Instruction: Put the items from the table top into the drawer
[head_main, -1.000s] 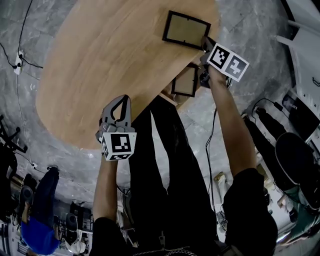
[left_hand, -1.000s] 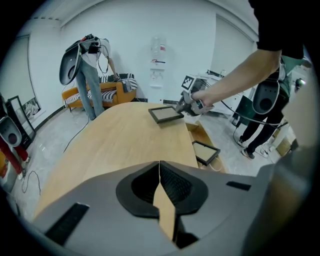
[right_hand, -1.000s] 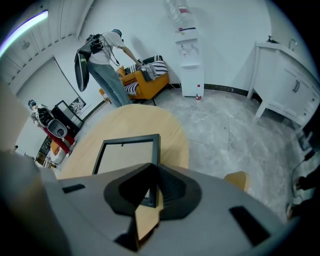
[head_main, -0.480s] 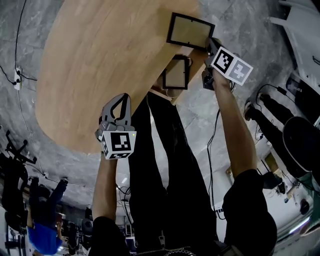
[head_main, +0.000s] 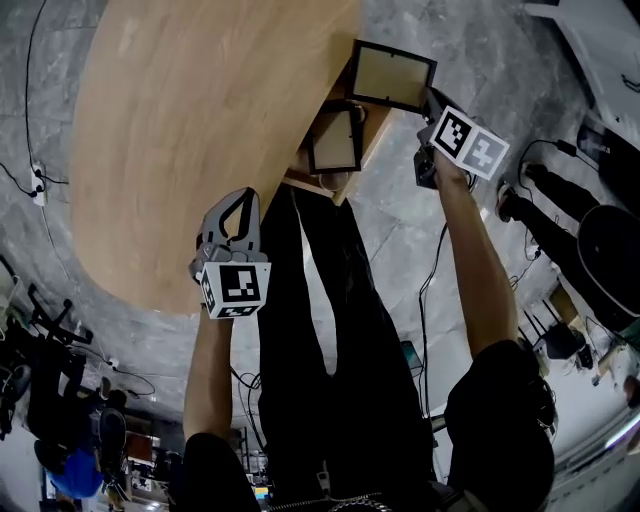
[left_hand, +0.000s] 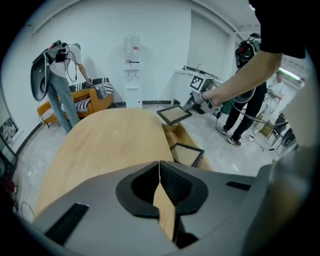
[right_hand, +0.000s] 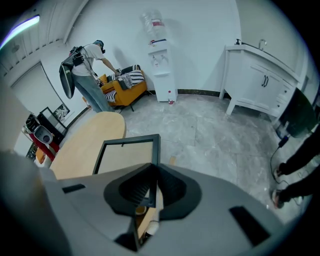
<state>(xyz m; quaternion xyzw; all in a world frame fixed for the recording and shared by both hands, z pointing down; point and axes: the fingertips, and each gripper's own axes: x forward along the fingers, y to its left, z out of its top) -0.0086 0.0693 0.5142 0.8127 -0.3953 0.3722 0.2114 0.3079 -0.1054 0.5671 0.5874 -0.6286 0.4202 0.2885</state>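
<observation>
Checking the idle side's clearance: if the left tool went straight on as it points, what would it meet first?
Probably the wooden tabletop: the left tool, jaws shut and empty, points along it from its near edge. Its height above the wood is unclear, so it might skim over.

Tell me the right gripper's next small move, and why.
Probably lower the picture frame into the open drawer. The right gripper is shut on the frame's edge, the frame hangs past the table edge, roughly above the drawer, and another frame already lies inside.
</observation>
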